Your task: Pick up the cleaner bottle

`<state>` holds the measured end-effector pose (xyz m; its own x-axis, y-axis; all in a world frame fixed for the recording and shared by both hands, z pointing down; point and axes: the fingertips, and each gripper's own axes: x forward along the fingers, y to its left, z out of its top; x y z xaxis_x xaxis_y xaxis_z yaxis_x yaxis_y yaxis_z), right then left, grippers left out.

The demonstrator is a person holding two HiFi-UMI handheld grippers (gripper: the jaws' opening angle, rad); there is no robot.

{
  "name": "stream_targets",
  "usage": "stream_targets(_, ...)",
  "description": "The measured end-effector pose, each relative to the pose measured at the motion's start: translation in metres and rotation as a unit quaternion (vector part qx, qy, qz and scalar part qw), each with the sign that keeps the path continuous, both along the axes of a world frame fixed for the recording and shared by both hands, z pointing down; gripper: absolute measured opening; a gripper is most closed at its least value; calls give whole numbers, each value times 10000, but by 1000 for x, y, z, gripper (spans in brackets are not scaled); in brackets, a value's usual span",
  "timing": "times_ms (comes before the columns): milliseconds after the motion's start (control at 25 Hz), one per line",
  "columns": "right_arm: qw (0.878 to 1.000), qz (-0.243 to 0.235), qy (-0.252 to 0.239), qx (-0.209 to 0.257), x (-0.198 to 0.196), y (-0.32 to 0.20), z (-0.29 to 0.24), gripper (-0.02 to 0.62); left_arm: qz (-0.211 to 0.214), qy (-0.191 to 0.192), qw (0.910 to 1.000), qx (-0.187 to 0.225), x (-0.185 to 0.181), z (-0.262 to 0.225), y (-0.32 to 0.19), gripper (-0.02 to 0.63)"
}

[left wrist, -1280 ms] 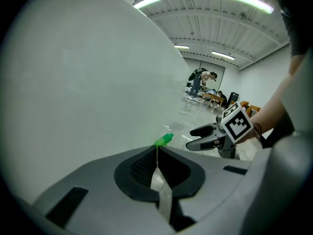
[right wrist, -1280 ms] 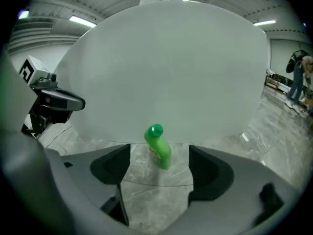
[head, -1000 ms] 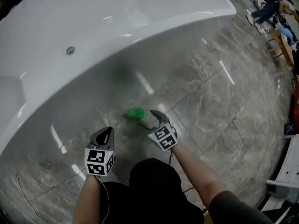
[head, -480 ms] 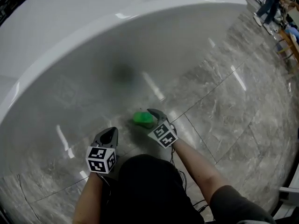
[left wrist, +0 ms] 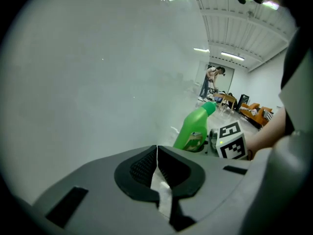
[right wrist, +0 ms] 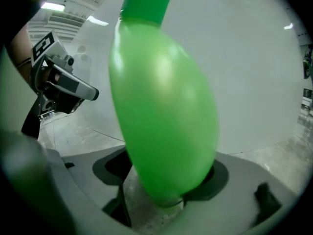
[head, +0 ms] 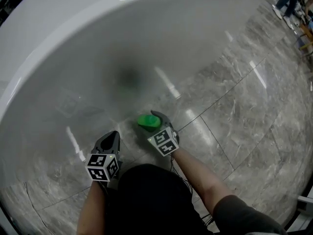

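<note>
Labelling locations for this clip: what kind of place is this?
Likely a showroom or test hall rather than a home bathroom: a large white bathtub stands on glossy grey marble-look floor tiles, with a long hall of ceiling strip lights and orange seats beyond.

The cleaner bottle (head: 146,121) is smooth, glossy green plastic. The bathtub (head: 161,38) wall is white, smooth and glossy. The floor (head: 230,116) is polished grey veined tile, mirroring lights. The left gripper (left wrist: 157,153) has a matt grey plastic shell and black ribbed pads (left wrist: 139,168).
</note>
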<state>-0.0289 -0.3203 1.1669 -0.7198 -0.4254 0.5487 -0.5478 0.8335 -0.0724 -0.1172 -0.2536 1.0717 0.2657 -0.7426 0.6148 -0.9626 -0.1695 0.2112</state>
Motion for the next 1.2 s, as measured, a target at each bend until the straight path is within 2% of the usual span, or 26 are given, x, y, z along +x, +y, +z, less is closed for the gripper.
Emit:
stream_targets(80,10000,82,-43,-13,-6,-2,-1,318,8,-12,10000,-19,1,0,0,15)
stream_targets(160,9996,261,-34,-71,-10,-4,-1,222,-5,-29,10000,-20,-1,0,0,15)
stream_targets(320,9952,892,-137,-386,-15,-15,1,212,-80,10,10000,-12,-4,2,2,15)
stream_targets(480,9928,1067,-197,-501,-17,-19,3,209,-94,67,9999,-93,-8,7,7,15)
stream_targets(720,9728,1777,-829,-1229,-3,-36,9,206,-171,166,9997,-74,-13,0,15,15)
stream_targets(800,9552,2014,-1264,-1762,0,-38,11,204,-197,169,9997,-11,-17,-4,18,15)
stream_targets(920,9004,2624,-2287,-2610,14,-39,9,202,-229,191,9996,28,-23,-7,24,15)
stream_targets(1000,8736,2862,-2811,-2754,26,-39,2,202,-236,293,9993,52,-25,-10,29,15)
stream_targets(1080,8597,2929,-3140,-2766,34,-39,-9,202,-185,344,9992,80,-26,-15,33,15)
stream_targets(1200,8518,2805,-3450,-2770,41,-33,-33,202,-67,355,9992,157,-22,-24,37,15)
